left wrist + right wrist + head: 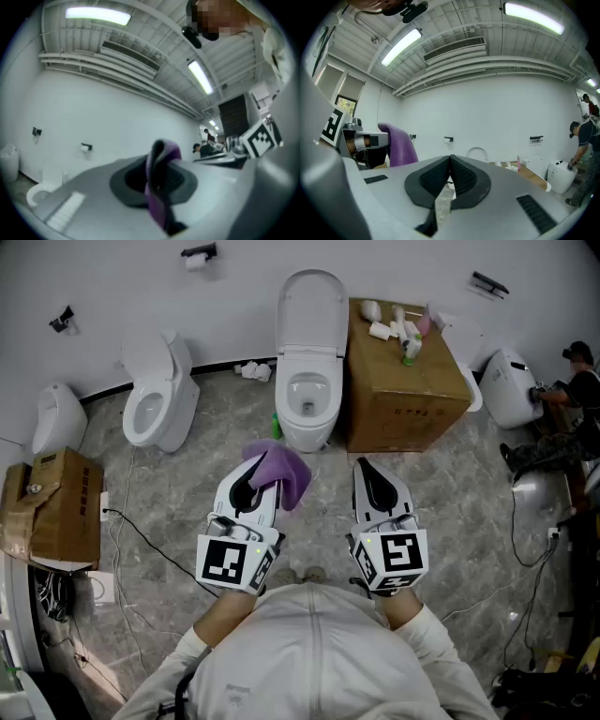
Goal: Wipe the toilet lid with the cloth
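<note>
In the lower centre of the head view, above a grey stone-patterned floor, a person holds two tools side by side. At far left sits a cardboard box, with a white toilet further up by the wall. The left hand-held gripper is clamped on a purple cloth that bunches over its tip, near the foot of the central toilet. That toilet's lid stands raised against the wall, well apart from the cloth. To the right, the right hand-held gripper has its jaws pressed together on nothing. A large brown box carrying bottles flanks the central toilet, and a second person is seen at the right edge.
</note>
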`<state>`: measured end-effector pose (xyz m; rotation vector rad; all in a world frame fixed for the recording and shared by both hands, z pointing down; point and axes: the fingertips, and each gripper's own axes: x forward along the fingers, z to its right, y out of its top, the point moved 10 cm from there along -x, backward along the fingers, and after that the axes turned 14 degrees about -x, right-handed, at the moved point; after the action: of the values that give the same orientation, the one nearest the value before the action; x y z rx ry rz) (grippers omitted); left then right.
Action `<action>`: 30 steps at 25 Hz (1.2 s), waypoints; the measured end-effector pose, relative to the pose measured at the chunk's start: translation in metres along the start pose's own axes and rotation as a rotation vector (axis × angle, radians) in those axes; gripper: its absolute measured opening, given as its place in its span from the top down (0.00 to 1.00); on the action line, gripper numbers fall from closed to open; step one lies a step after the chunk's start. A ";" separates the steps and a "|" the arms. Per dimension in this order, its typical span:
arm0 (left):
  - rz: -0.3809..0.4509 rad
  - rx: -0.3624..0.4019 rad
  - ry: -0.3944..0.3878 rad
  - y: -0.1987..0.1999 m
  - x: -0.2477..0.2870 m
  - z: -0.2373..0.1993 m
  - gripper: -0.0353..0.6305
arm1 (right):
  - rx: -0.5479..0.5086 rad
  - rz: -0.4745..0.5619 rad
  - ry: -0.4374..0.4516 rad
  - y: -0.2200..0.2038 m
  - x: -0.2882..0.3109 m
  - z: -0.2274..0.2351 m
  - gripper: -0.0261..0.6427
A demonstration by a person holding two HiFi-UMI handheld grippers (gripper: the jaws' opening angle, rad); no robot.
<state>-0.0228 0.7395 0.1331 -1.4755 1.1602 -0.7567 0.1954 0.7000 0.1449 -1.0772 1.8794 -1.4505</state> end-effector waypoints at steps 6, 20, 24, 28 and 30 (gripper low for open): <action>-0.003 0.002 -0.001 -0.004 0.011 0.006 0.92 | -0.012 0.002 -0.003 -0.003 0.002 0.014 0.94; 0.004 0.002 0.060 -0.016 0.025 0.013 0.92 | 0.022 0.042 0.028 -0.022 0.005 0.047 0.94; 0.006 0.003 0.090 -0.016 0.027 0.004 0.93 | 0.030 0.047 0.032 -0.024 0.011 0.051 0.94; 0.014 0.000 0.107 -0.016 0.037 -0.010 0.92 | 0.031 0.041 0.041 -0.028 0.026 0.055 0.94; 0.019 -0.003 0.104 -0.017 0.046 -0.016 0.92 | 0.030 0.042 0.045 -0.029 0.036 0.058 0.94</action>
<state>-0.0182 0.6902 0.1477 -1.4398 1.2527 -0.8273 0.2297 0.6354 0.1587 -0.9930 1.8934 -1.4856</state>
